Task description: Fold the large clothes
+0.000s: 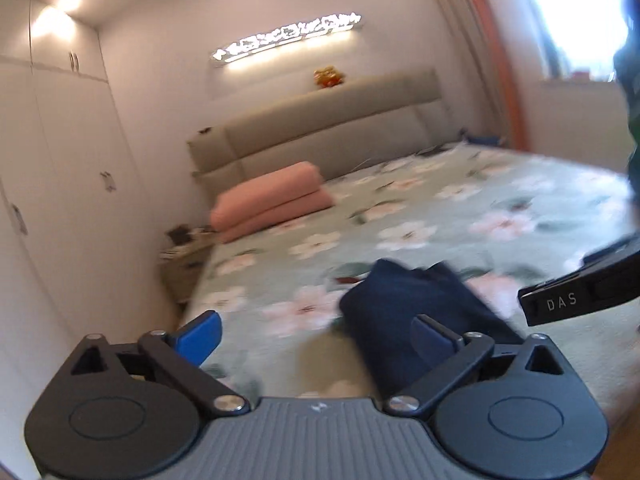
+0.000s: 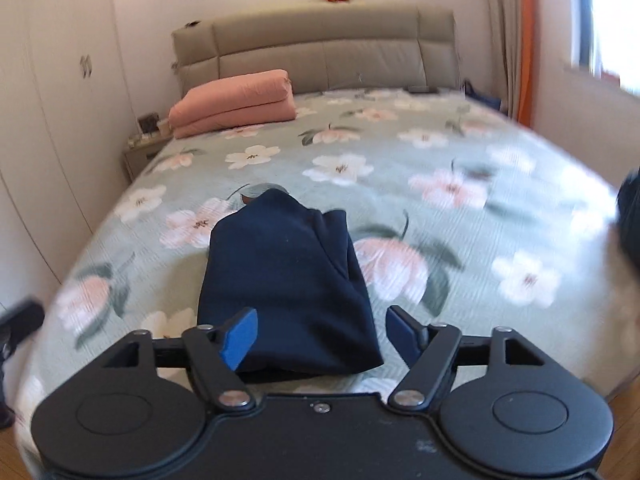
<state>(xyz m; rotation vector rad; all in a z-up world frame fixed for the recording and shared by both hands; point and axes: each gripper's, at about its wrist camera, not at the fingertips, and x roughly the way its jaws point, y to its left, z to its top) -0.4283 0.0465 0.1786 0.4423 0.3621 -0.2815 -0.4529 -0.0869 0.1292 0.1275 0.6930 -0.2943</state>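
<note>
A navy blue garment [image 2: 286, 280] lies folded in a compact bundle near the foot of the bed [image 2: 460, 152], on the flowered green cover. In the left wrist view the same garment [image 1: 416, 312] sits low and right of centre. My right gripper [image 2: 320, 338] hovers above its near edge, open, blue pads wide apart and touching nothing. My left gripper [image 1: 316, 336] is open too, raised over the bed to the left of the bundle, nothing between its pads. The right gripper's black body [image 1: 580, 292] pokes in at the right edge of the left wrist view.
A folded pink quilt [image 2: 236, 100] rests against the padded headboard [image 2: 320, 48]. White wardrobes [image 1: 60, 200] line the left wall, with a bedside table [image 2: 144, 152] beside the bed. A window and orange curtain [image 2: 526, 40] are on the right. A dark shape [image 2: 630, 220] sits at the right edge.
</note>
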